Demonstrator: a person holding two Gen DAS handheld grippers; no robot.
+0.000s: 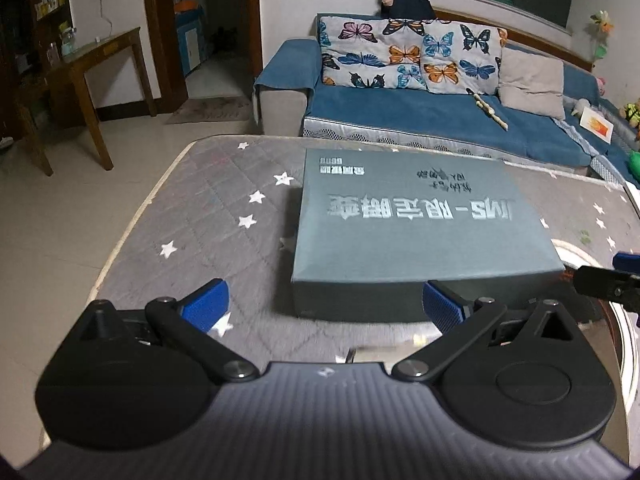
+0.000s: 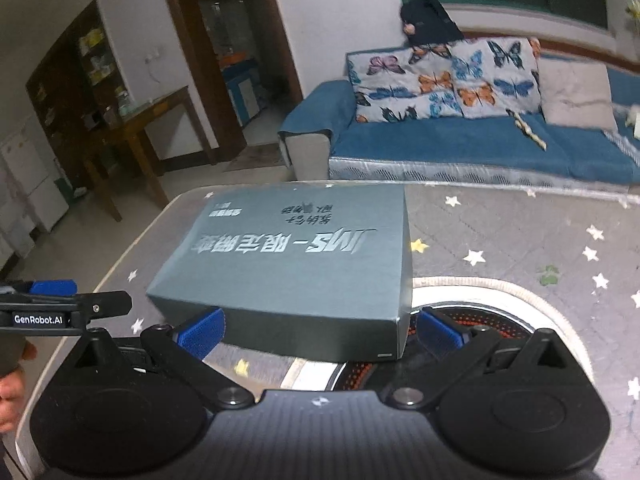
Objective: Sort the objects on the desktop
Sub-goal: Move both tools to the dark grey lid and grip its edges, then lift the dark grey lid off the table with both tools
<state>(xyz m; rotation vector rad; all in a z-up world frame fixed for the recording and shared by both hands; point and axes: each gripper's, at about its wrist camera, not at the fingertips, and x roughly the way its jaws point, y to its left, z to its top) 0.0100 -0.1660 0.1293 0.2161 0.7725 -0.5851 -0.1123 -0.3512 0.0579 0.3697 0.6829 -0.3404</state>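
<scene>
Nearest in both wrist views are the tongs themselves. The left tongs stand spread wide with nothing between the blue pads, hovering low over the grey star-quilted cover of the worktop. The right tongs are spread too, and their pads sit to either side of the near end of a grey box, the right pad just beside its corner; whether either pad touches the cardboard cannot be told.

Just under the right tongs, a round black disc with an orange dotted ring shows through a white-edged opening in the cover. The box's near right corner overhangs it.

The box itself lies flat on the worktop, lid up, its silver lettering upside down to both cameras. No other loose desktop object shows in either view, and no tray or bin for sorting either.

So progress cannot be settled: the scene fits a box set down where it belongs, and equally one about to be carried off.

Beyond the worktop stand a blue sofa with butterfly cushions and, to the left, a wooden side table.
</scene>
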